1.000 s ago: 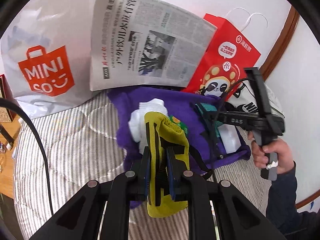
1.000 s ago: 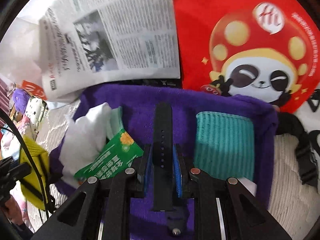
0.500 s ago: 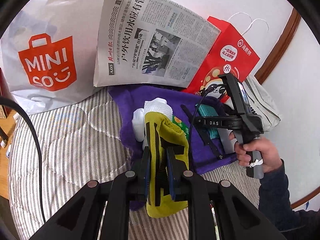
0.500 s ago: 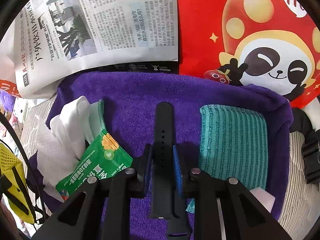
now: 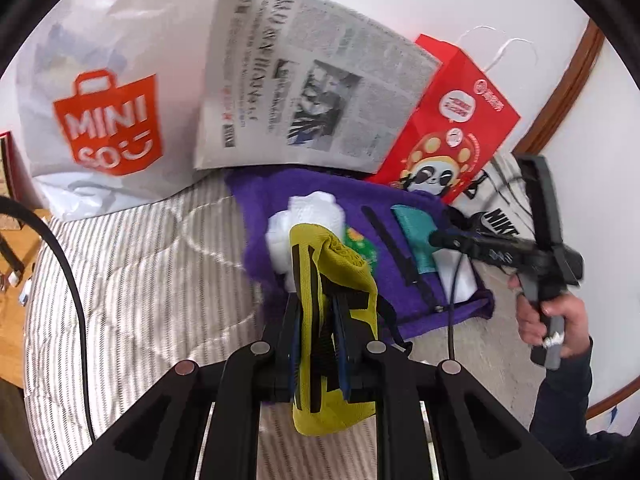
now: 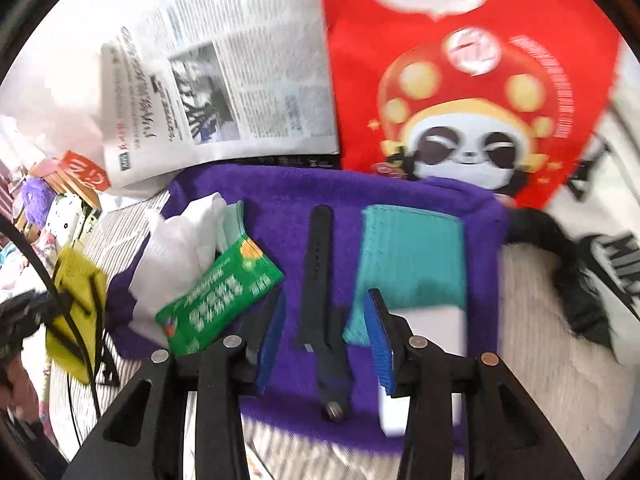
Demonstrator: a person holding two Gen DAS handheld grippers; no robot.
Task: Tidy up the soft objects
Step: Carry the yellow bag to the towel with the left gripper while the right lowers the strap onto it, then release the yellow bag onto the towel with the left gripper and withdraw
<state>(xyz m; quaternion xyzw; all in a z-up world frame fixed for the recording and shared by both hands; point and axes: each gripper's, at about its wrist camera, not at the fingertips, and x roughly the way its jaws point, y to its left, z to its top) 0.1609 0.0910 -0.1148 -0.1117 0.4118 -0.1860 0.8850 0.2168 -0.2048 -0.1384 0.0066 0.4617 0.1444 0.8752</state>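
Yellow sock [image 5: 332, 280]: clamped between the jaws of the left gripper [image 5: 318, 344], held upright above the striped bed [image 5: 152, 264].
Black strap [image 6: 320, 268]: lying flat on the purple towel [image 6: 280, 188], between the parted jaws of the right gripper [image 6: 326, 332]; contact not apparent, though the view is blurred.
Left of the right jaws: green packet [image 6: 220, 300], white cloth [image 6: 176, 248].
Right of the right jaws: teal cloth [image 6: 416, 256].
Beyond the towel: newspaper [image 6: 240, 72], red panda bag [image 6: 472, 80].
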